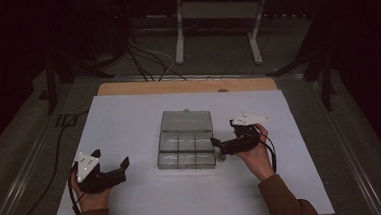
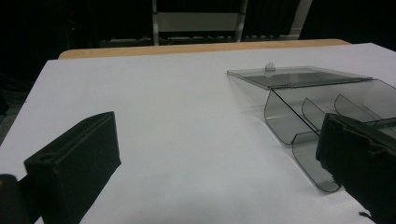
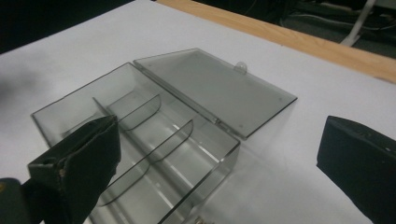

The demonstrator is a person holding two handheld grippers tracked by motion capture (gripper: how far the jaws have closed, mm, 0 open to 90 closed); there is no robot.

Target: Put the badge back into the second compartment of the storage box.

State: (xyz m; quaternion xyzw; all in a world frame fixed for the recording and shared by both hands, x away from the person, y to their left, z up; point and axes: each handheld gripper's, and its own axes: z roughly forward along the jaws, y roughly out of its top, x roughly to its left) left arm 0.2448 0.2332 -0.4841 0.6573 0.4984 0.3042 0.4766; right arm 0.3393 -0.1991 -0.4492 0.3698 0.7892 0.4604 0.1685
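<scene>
Forearms in brown sleeves enter at the near edge of the white counter (image 1: 129,116), cut off by the frame. Wide bare counter lies all around, with a wooden strip along the far edge. At the middle sits the clear compartment box (image 1: 186,149), lid (image 1: 186,121) laid open flat toward the far edge, long axis running near to far. Something small by its near right corner is too blurred to identify. Left tool (image 1: 112,160), spread, holds nothing, well apart from the box. Right tool (image 1: 215,143), spread, is just beside the box's right wall.
</scene>
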